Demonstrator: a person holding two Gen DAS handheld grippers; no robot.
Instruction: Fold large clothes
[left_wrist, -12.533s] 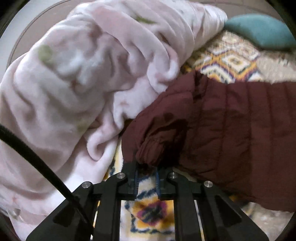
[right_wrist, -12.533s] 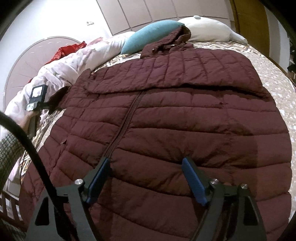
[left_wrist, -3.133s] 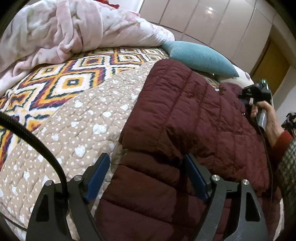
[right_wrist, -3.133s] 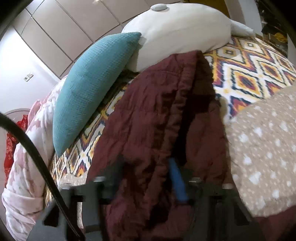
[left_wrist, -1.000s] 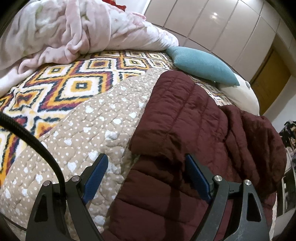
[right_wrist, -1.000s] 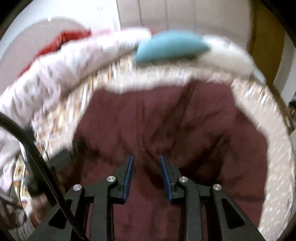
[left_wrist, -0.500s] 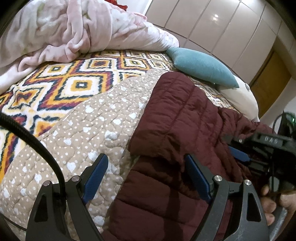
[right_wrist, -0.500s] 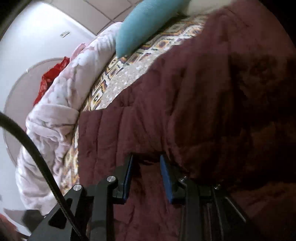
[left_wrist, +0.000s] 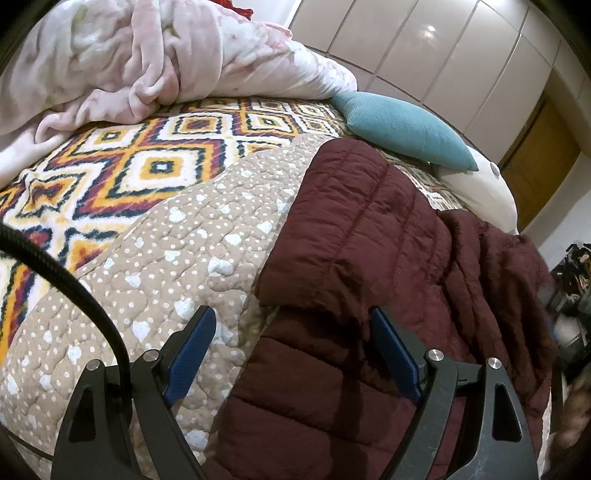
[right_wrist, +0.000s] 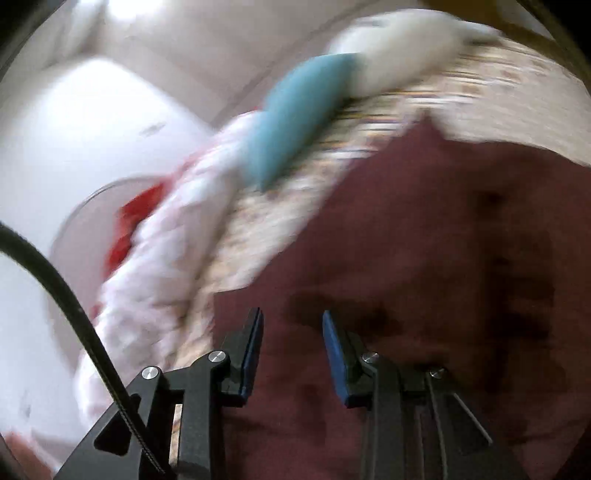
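Bedroom, patterned bedspread (left_wrist: 155, 166). Left gripper (left_wrist: 291, 354) spread wide straddling the maroon jacket (left_wrist: 369, 236) edge. Right gripper (right_wrist: 291, 347) slightly apart, nothing clamped, jacket ahead.

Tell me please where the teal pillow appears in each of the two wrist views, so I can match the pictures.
Left wrist view: the teal pillow lies upper right of centre, beyond the maroon jacket.
Right wrist view: the teal pillow is at upper centre, blurred and tilted.
Shared landmark: the white pillow right beside the teal one.
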